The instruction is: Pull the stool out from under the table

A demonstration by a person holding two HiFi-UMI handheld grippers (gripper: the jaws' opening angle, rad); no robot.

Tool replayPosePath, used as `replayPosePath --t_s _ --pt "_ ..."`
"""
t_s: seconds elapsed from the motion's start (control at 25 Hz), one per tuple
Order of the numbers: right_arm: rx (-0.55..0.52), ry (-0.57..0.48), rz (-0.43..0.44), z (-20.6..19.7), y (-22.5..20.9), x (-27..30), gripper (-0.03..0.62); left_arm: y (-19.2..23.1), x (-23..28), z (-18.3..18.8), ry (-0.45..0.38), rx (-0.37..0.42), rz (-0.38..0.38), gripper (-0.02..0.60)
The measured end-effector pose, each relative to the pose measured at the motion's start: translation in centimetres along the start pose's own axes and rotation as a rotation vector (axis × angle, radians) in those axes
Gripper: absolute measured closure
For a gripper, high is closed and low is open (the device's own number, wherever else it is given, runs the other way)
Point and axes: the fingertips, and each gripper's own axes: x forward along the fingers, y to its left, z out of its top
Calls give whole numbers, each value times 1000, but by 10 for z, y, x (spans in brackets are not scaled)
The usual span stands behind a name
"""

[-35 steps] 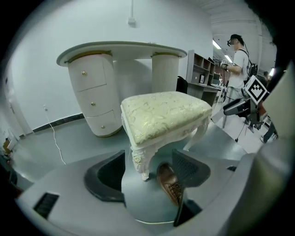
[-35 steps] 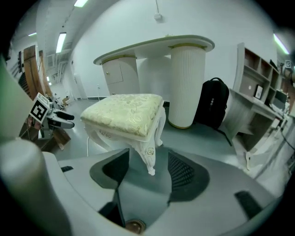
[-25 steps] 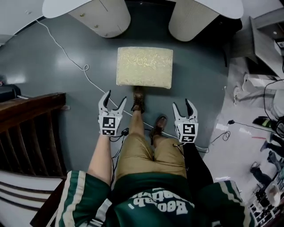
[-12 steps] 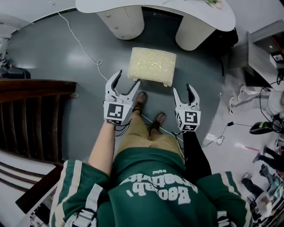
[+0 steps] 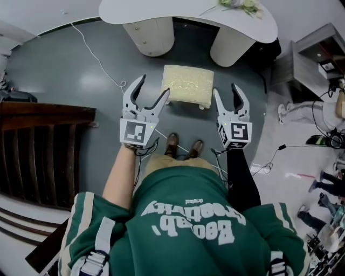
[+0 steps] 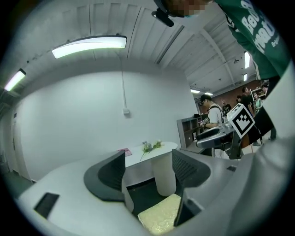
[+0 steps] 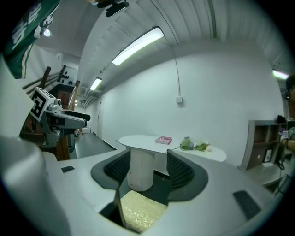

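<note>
The stool (image 5: pixel 187 84), a low block with a cream patterned cushion, stands on the grey floor just in front of the white table (image 5: pixel 161 12), outside its two round legs. My left gripper (image 5: pixel 153 86) and right gripper (image 5: pixel 226 90) hang in the air on either side of it, well above it, both open and empty. In the left gripper view the stool (image 6: pixel 159 217) shows low between the open jaws of that gripper (image 6: pixel 148 170), with the table (image 6: pixel 152 148) behind. The right gripper view frames the stool (image 7: pixel 138 209) the same way below its gripper (image 7: pixel 147 168).
The person's feet (image 5: pixel 183 145) stand just short of the stool. A white cable (image 5: pixel 99 59) crosses the floor at left. A dark wooden railing (image 5: pixel 43 145) fills the left side. Flowers (image 5: pixel 237 5) and a pink book (image 7: pixel 163 139) lie on the table. Shelving (image 5: pixel 318 59) stands at right.
Both grippers have risen and tilted from pointing down towards level. The head camera has risen too, so the stool looks smaller. The stool keeps its place on the floor.
</note>
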Motion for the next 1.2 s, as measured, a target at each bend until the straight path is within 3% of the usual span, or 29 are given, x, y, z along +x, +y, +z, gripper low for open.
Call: replayPosePath --t_s 0.2,0.52,1.2 --pt "-52 -47 -23 46 15 8 335 35 0 34 -53 17 28 236" --pt "-100 -129 -56 96 39 8 347 46 8 68 -144 28 -36 236" --pt "-93 -147 -84 108 48 6 367 55 17 64 -119 34 -42 236"
